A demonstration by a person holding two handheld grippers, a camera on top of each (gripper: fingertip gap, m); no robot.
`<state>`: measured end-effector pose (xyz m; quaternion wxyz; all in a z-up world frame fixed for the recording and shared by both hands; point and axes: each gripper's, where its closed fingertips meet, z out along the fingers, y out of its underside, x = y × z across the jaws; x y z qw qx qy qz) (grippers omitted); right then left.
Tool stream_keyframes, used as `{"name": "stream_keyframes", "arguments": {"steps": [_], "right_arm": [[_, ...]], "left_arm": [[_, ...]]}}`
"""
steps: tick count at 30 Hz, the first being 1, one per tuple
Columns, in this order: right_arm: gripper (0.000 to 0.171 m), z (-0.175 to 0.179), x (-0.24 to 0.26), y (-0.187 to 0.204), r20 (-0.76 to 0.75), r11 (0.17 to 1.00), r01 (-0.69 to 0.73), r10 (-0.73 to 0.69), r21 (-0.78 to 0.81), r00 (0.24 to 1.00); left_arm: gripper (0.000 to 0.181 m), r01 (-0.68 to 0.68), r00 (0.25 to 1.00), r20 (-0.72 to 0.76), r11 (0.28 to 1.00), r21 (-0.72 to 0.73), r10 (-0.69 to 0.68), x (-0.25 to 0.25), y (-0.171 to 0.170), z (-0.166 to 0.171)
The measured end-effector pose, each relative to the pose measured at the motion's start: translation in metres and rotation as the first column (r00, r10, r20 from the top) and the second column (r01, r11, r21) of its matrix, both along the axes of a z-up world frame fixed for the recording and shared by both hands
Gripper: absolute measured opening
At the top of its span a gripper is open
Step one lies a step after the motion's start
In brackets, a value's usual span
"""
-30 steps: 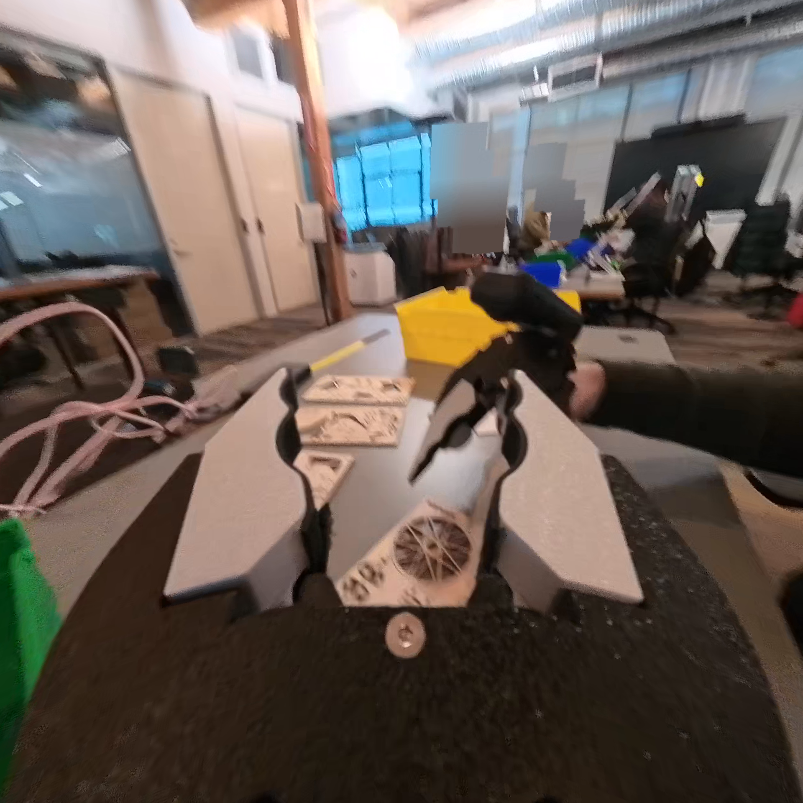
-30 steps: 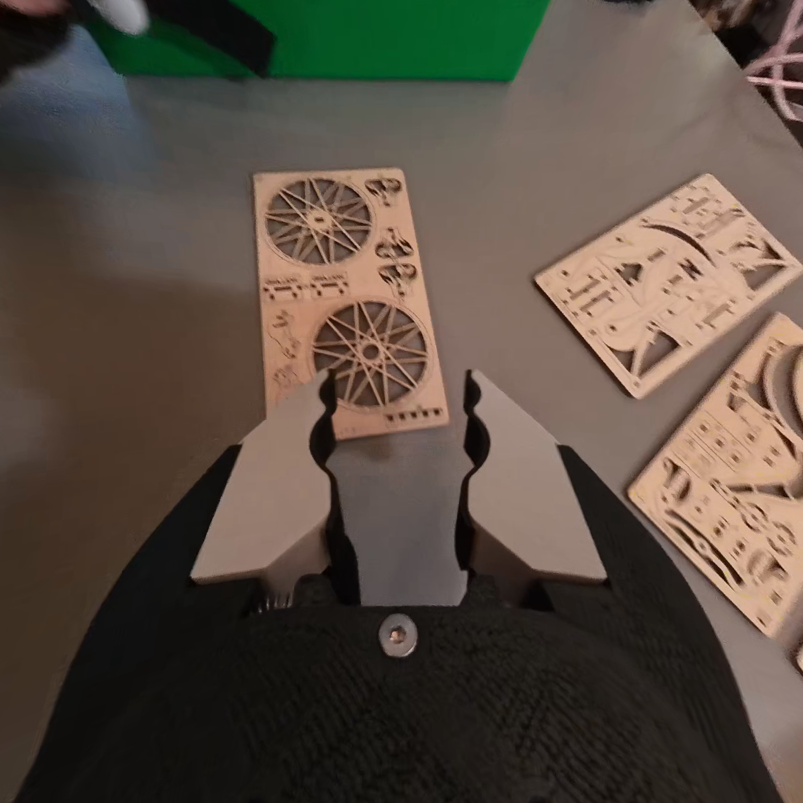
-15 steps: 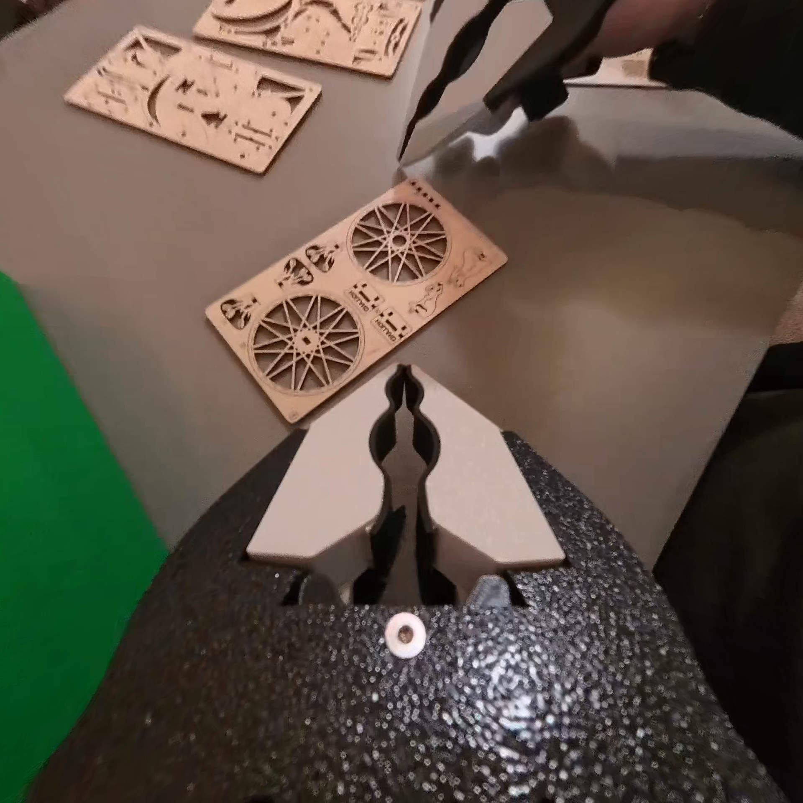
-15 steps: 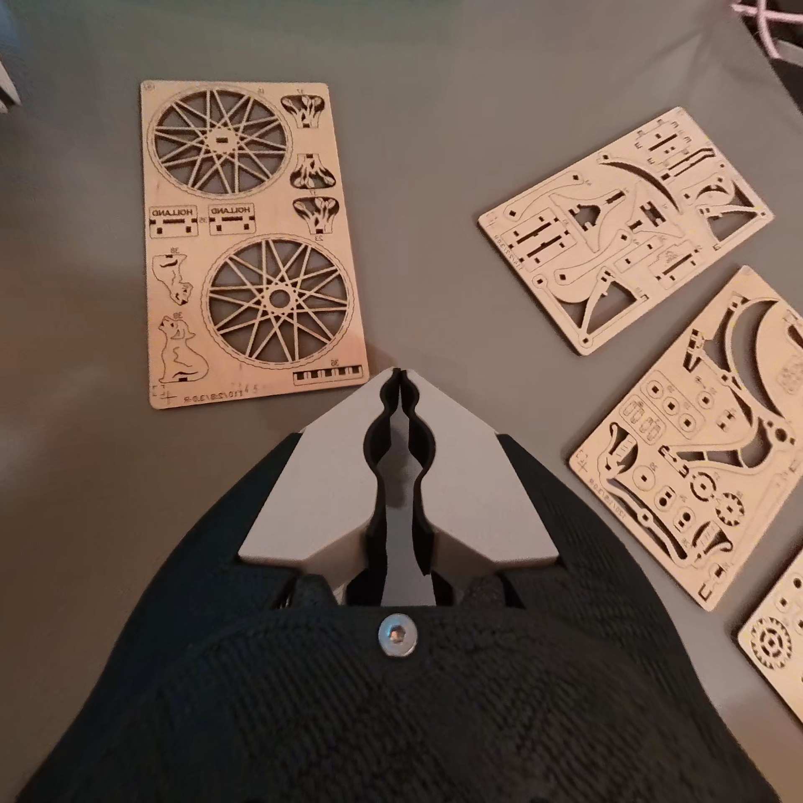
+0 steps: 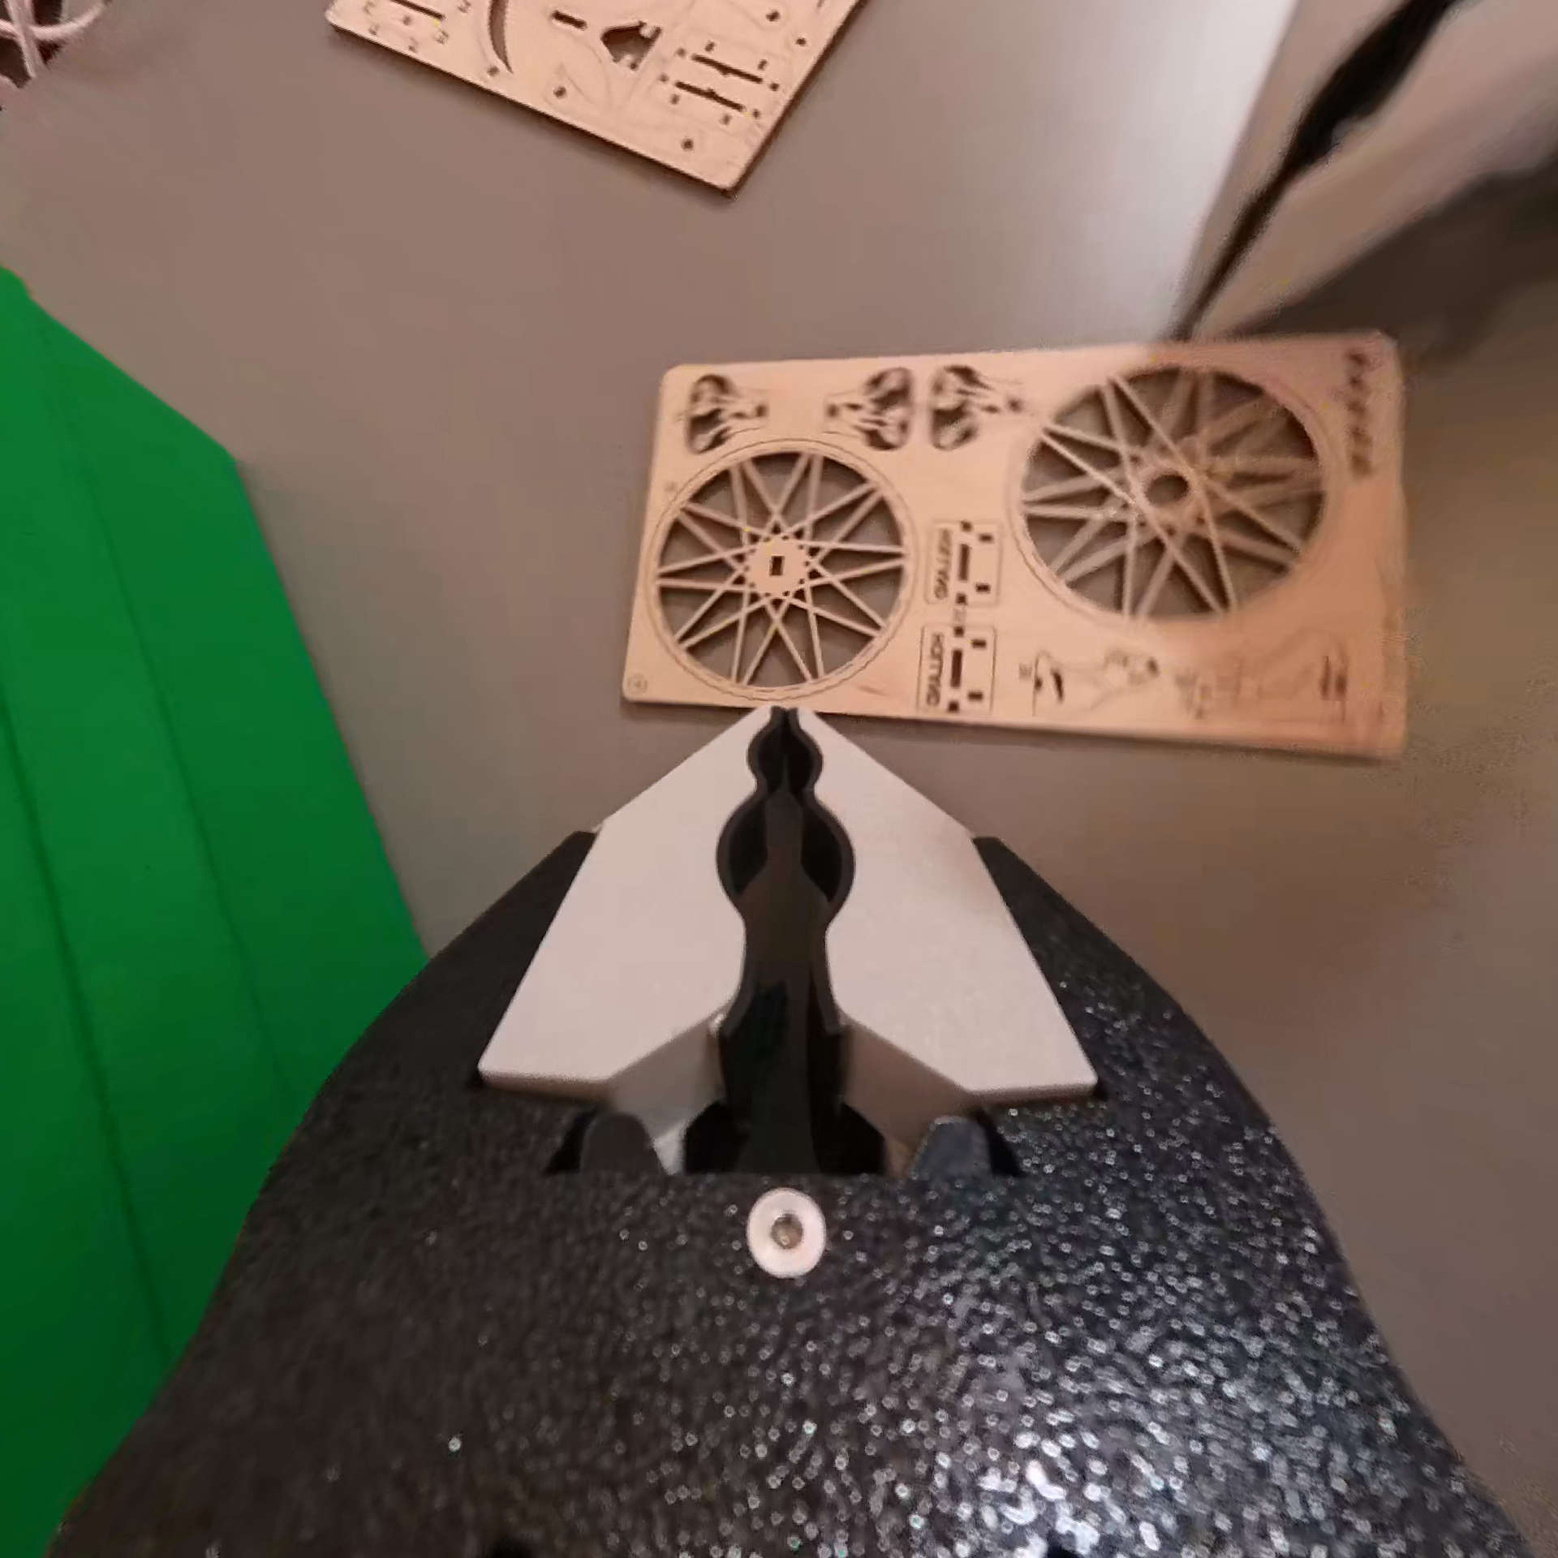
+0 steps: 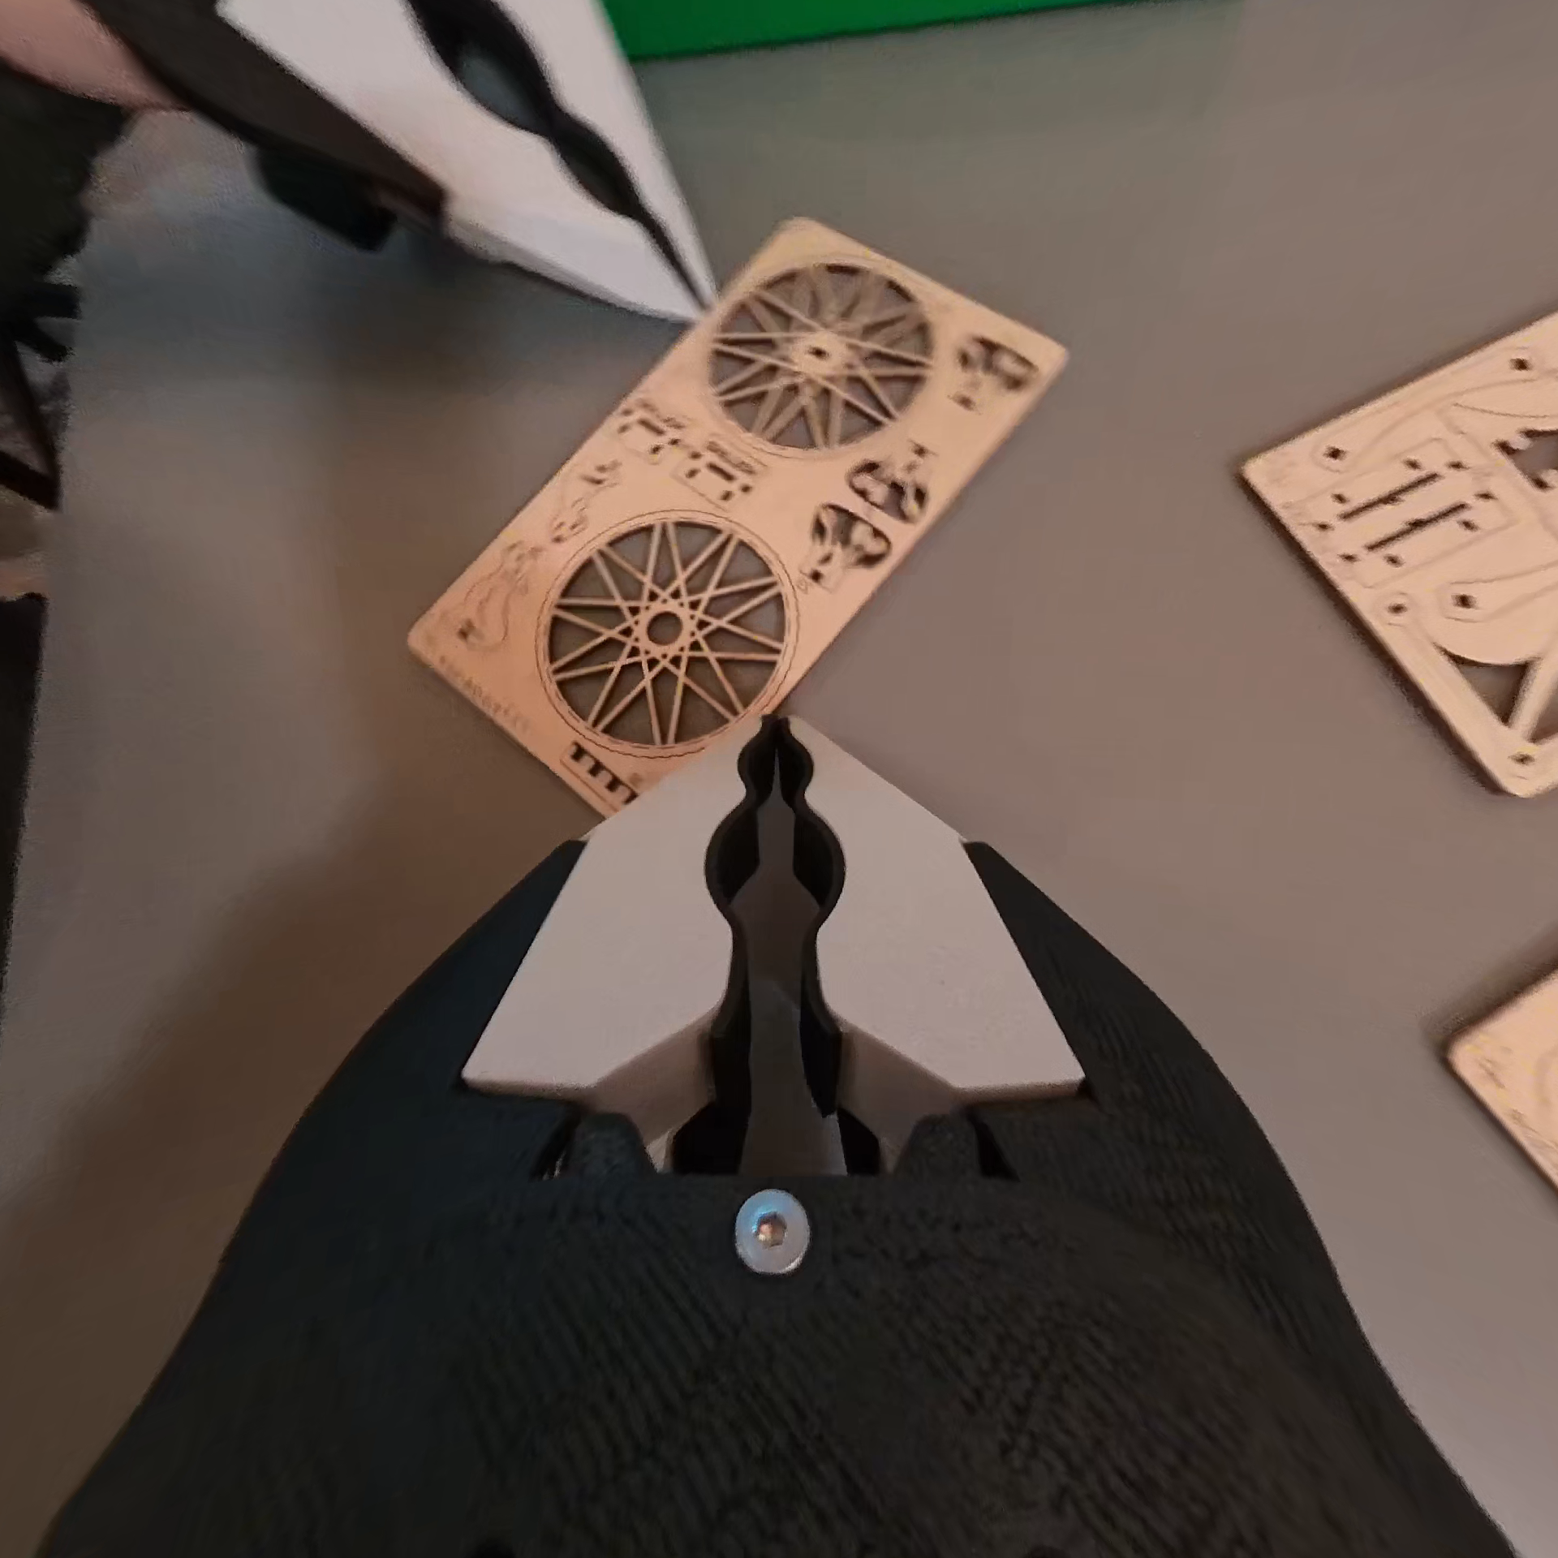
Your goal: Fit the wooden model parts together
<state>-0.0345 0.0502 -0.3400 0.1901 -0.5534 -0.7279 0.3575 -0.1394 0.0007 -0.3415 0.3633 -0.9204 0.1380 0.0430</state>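
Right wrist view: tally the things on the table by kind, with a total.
Wooden sheets: 3, the wheel sheet, one at right, one at the lower right edge
Claws: 2, right, left
Green box: 1
Total: 6

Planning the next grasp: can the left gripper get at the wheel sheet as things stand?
Probably yes. The left gripper, shut, sits at the near edge of the wheel sheet with nothing between. The right gripper, also shut, is at the opposite end, so crowding looks unlikely.
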Motion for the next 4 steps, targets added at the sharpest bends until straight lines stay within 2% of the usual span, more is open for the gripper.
{"name": "stream_keyframes", "arguments": {"steps": [1, 4], "right_arm": [[0.000, 0.000, 0.000, -0.007, -0.006, 1.000, -0.016, 0.016, -0.008, 1.000], [0.000, 0.000, -0.001, -0.028, -0.020, 0.998, -0.065, 0.065, -0.015, 0.998]], "left_arm": [[0.000, -0.002, 1.000, 0.000, 1.000, 0.004, 0.002, -0.003, 0.005, 0.000], [0.000, -0.041, 0.998, -0.053, 0.999, 0.014, 0.042, -0.016, 0.018, 0.000]]}}
